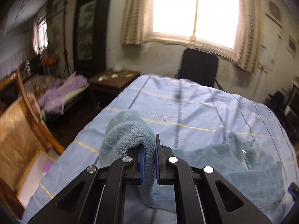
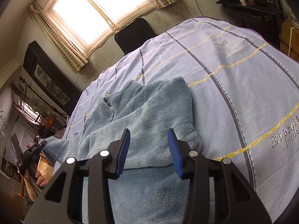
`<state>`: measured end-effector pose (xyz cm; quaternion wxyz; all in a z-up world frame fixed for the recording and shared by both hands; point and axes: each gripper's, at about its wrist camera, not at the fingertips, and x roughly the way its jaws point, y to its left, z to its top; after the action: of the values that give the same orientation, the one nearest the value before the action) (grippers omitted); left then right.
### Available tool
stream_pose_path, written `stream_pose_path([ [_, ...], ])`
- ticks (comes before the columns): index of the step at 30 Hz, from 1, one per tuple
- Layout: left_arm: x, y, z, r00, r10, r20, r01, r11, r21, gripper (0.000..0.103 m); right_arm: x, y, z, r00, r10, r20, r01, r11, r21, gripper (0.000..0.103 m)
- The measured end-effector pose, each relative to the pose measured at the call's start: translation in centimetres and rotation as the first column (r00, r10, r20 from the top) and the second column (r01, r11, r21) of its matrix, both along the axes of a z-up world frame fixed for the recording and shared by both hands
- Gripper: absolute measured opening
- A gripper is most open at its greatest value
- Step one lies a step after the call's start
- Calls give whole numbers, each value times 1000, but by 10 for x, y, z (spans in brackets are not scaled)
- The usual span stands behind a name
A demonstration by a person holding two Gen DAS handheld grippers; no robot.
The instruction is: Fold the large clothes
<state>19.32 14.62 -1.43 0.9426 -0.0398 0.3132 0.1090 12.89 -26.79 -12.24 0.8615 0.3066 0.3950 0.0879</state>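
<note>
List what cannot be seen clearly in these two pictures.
- Left wrist view: the garment part between the shut left gripper is hidden behind its frame.
- Right wrist view: the garment's near edge is hidden behind the open right gripper.
- Left wrist view: small items on the side table are blurred.

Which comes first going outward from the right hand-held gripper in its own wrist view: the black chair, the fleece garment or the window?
1. Fleece garment, directly under and ahead of the right hand-held gripper.
2. Black chair, beyond the bed's far edge.
3. Window, on the back wall, upper left.
</note>
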Motion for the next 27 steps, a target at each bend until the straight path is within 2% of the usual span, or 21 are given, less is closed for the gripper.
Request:
stream_pose_path([
  [3,-2,-64,8,995,-102,15,100,990,99,8,-1,-3,2,1000,-7,6,7,1000,9,42],
  [5,-3,-111,4,983,-185,5,182,972,147,8,-3,-7,2,1000,-21,6,21,1000,19,42],
  [7,-3,-158,-13,961,-273,-42,276,945,176,10,-3,-12,1,999,-37,2,37,999,31,42],
  [9,-3,-196,-39,935,-338,-112,353,917,186,16,-3,-18,0,999,-52,-4,52,998,47,42],
  [10,-3,-212,-53,919,-365,-150,389,902,188,20,-2,-21,-1,998,-57,-8,58,997,55,42],
  [12,-6,-239,-78,892,-398,-215,439,876,198,45,-2,-25,-4,998,-69,-17,70,995,65,42],
  [14,-18,-248,-89,883,-415,-219,458,862,216,54,0,-28,-7,997,-74,-29,75,995,68,43],
  [16,-29,-246,-85,873,-442,-206,480,853,206,65,2,-29,-10,996,-73,-41,76,994,72,43],
  [18,-41,-229,-75,877,-447,-175,475,862,179,78,4,-27,-11,997,-59,-45,62,995,81,43],
  [20,-49,-201,-63,894,-426,-139,445,881,159,82,4,-22,-10,998,-44,-39,47,996,72,43],
  [22,-54,-174,-53,918,-380,-115,395,904,161,83,4,-17,-8,999,-29,-29,30,998,57,43],
  [25,-45,-118,-56,958,-265,-111,279,950,138,83,3,-3,-4,1000,27,-6,-26,999,33,43],
  [27,-41,-95,-64,963,-237,-132,249,965,82,83,2,9,1,997,71,12,-71,997,14,43],
])
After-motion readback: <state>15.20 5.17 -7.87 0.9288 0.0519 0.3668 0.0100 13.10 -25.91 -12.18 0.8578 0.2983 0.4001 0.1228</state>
